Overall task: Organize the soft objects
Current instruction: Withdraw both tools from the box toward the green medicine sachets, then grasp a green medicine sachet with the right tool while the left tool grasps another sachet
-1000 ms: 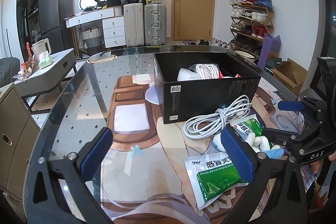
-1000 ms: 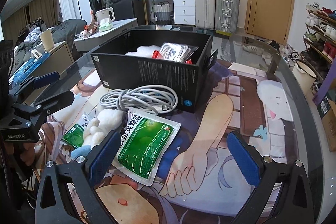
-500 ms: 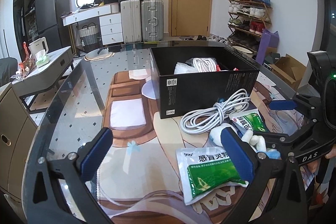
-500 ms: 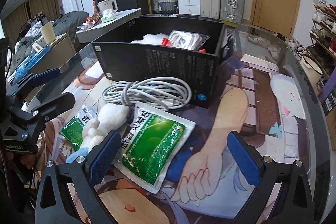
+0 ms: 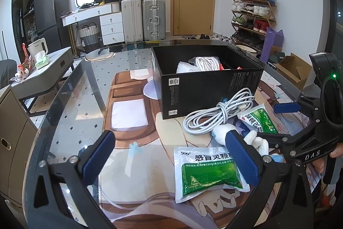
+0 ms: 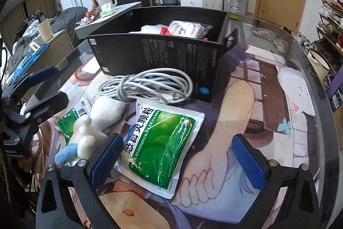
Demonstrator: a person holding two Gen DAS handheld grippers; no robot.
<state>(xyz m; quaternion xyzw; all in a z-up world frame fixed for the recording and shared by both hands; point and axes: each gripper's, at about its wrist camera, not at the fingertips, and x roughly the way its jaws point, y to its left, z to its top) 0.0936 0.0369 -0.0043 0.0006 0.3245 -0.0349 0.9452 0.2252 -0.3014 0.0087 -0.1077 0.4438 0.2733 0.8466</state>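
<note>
Right gripper (image 6: 174, 159): jaws spread wide, empty, lower centre of its frame, poised over large green granule sachet (image 6: 159, 144). Left gripper (image 5: 171, 156): likewise released, holding nothing. Plush toy (image 6: 96, 121), small green sachet (image 6: 70, 119) and coiled white cable (image 6: 148, 84) crowd mid-left, touching or overlapping. Black box (image 6: 171, 57), upper centre, already holds soft items. Risks, as judged: fingers snagging plush beside the sachet; slick flat pouch sliding from pads; cable dragged along.
</note>
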